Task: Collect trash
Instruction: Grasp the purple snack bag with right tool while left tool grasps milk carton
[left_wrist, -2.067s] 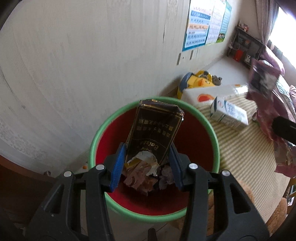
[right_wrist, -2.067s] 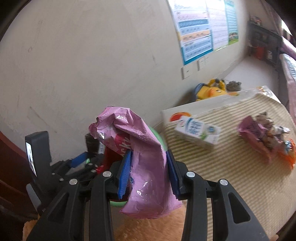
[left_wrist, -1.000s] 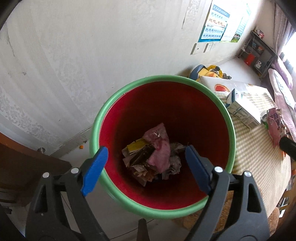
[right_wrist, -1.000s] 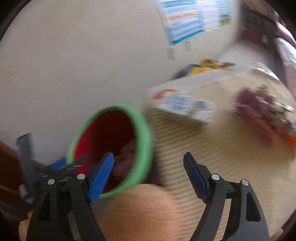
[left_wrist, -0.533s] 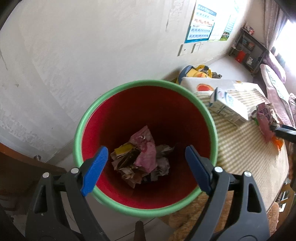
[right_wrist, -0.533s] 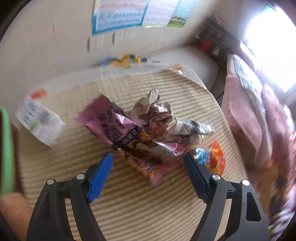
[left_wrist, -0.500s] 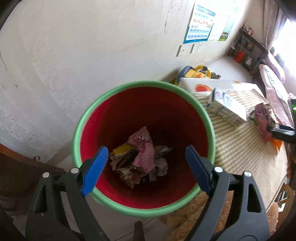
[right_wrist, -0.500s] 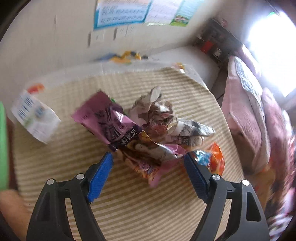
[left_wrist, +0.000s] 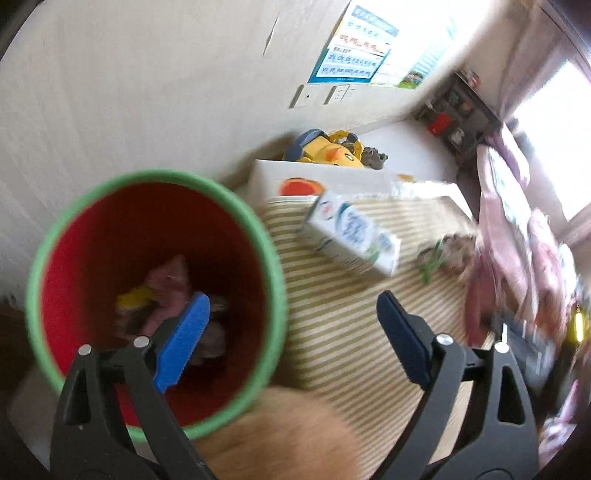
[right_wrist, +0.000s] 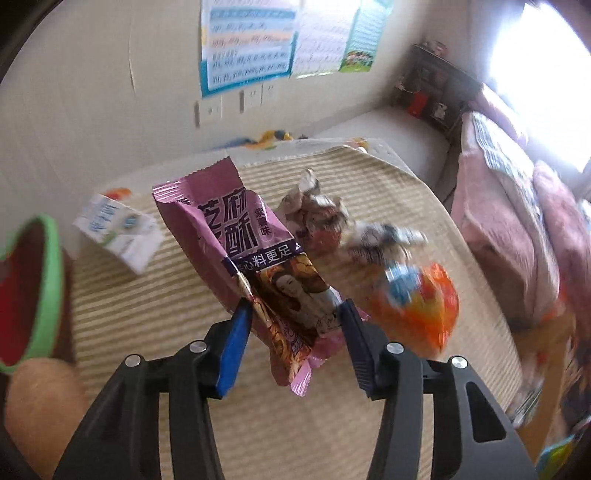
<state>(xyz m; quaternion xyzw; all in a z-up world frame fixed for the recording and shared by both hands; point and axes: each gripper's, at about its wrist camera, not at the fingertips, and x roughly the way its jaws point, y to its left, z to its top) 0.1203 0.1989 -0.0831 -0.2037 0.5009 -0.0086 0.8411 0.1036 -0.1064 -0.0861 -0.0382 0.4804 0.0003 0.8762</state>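
A purple snack wrapper lies tilted on the striped mat. My right gripper is closing on its lower end, and both blue pads touch its sides. Behind it sit a crumpled paper ball, a twisted newspaper scrap and an orange wrapper. A white milk carton lies on the mat beside the green-rimmed red bin, which holds crumpled trash. My left gripper hangs over the bin's right edge, its jaws opening wide with nothing between them.
A brown furry thing lies at the mat's near edge by the bin. A yellow toy sits on the floor by the wall. Pink bedding borders the mat on the right.
The right gripper has come close over the trash pile and narrowed its jaws onto the purple wrapper. The left gripper has swung right, off the bin's middle toward the mat, and spread slightly wider.
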